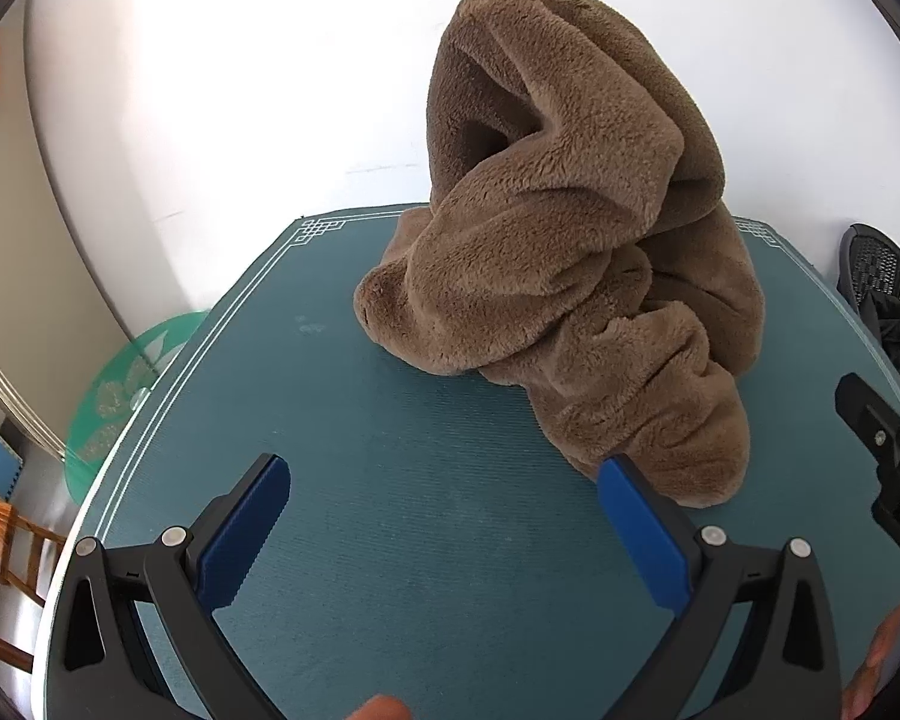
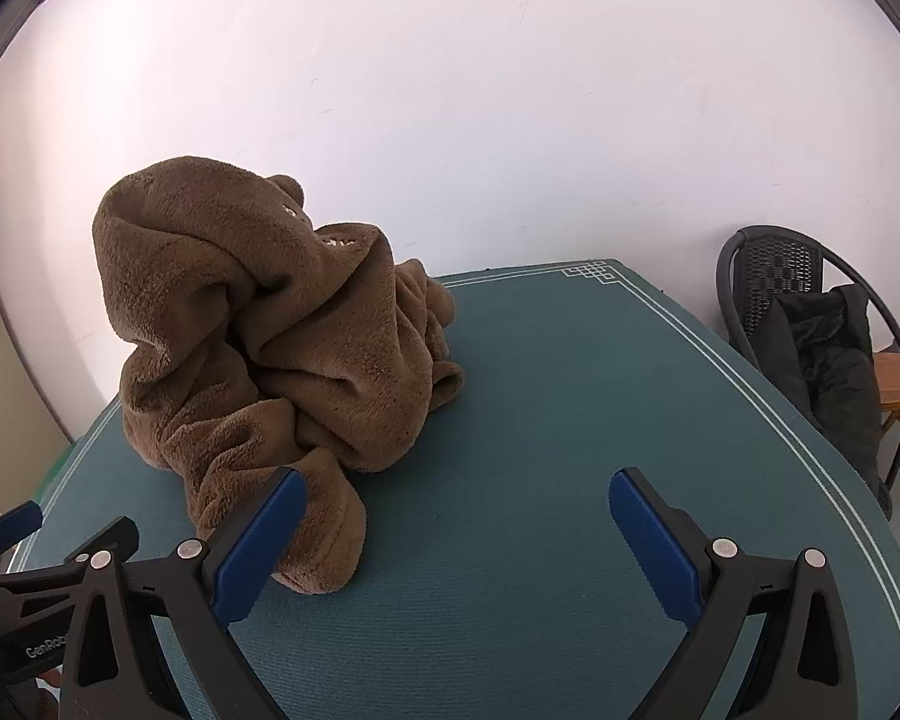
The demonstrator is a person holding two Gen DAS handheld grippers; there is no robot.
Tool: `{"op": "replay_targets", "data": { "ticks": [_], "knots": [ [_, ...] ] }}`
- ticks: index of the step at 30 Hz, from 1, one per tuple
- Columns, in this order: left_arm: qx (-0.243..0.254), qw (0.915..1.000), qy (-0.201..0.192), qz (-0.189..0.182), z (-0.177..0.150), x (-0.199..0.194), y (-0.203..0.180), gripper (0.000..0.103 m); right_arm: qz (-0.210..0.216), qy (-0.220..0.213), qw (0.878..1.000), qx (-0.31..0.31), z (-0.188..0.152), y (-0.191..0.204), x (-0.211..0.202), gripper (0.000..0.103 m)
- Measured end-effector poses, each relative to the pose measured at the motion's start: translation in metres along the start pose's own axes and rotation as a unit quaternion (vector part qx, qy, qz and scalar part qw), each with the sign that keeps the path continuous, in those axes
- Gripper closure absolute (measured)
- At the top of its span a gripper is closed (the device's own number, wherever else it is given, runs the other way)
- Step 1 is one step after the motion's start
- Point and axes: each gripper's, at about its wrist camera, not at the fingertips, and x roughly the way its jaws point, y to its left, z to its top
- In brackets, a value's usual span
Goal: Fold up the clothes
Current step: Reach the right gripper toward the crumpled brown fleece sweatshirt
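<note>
A crumpled brown fleece (image 1: 576, 252) sits heaped on the teal worktop (image 1: 390, 510). Both claws, left (image 1: 444, 480) and right (image 2: 456, 498), hover just before the fleece, jaws apart and empty.

"GenRob" (cut off) on the left gripper (image 2: 6, 531)

Both views are bright and evenly lit, the white wall (image 2: 510, 120) nearly blown out. Soft shadows sit in the folds of the brown fleece (image 1: 570, 252). Focus is sharp; fisheye bending curves the tabletop (image 2: 570, 420) edges, with dark vignetted corners.
</note>
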Motion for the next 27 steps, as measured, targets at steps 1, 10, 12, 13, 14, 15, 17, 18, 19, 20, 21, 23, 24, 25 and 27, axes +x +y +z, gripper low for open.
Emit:
{"op": "replay_targets", "data": {
  "ticks": [1,10,12,13,14,15,17,18,19,20,21,23,24,25,27],
  "knots": [
    [0.003,1.0000,-0.001,0.003,0.000,0.000,0.000,0.000,0.000,0.001,1.000,-0.002,-0.001,0.002,0.002,0.000],
    [-0.001,1.0000,0.005,0.006,-0.001,0.014,0.009,0.000,-0.005,0.009,1.000,-0.026,-0.010,0.016,0.018,0.000],
    [-0.009,0.9999,0.012,0.002,0.000,0.018,0.014,0.000,-0.001,0.010,1.000,-0.029,-0.012,0.017,0.018,0.000],
    [-0.013,0.9998,0.016,0.000,0.000,0.020,0.016,0.000,0.002,0.011,0.999,-0.030,-0.013,0.017,0.018,0.000],
    [-0.021,0.9996,0.022,-0.001,0.001,0.023,0.020,0.000,0.004,0.010,0.999,-0.032,-0.013,0.019,0.019,0.000],
    [-0.034,0.9990,0.030,-0.002,0.002,0.027,0.025,0.000,0.005,0.009,0.999,-0.033,-0.013,0.021,0.019,0.000],
    [-0.060,0.9972,0.045,0.001,0.006,0.035,0.036,0.000,0.018,0.002,0.999,-0.031,-0.013,0.021,0.017,0.000],
    [-0.073,0.9959,0.052,0.010,0.009,0.040,0.039,0.000,0.023,0.001,0.999,-0.029,-0.013,0.020,0.017,0.000],
    [-0.084,0.9946,0.057,0.019,0.011,0.045,0.044,0.000,0.027,0.000,0.999,-0.024,-0.013,0.019,0.017,0.000],
    [-0.093,0.9936,0.058,0.028,0.011,0.051,0.052,0.000,0.031,0.002,0.999,-0.017,-0.012,0.016,0.017,0.000],
    [-0.100,0.9925,0.059,0.037,0.012,0.055,0.059,0.000,0.040,0.006,0.999,-0.006,-0.009,0.014,0.017,0.000],
    [-0.109,0.9910,0.054,0.056,0.013,0.055,0.065,0.000,0.067,0.011,0.998,0.014,-0.003,0.010,0.015,0.000],
    [-0.110,0.9906,0.051,0.062,0.015,0.055,0.067,0.000,0.081,0.014,0.996,0.025,0.000,0.008,0.014,0.000],
    [-0.112,0.9903,0.049,0.065,0.015,0.054,0.067,0.000,0.090,0.012,0.995,0.027,0.005,0.008,0.013,0.000],
    [-0.118,0.9897,0.043,0.069,0.009,0.044,0.067,0.000,0.105,0.000,0.994,0.013,0.019,0.015,0.007,0.000]
  ]
}}
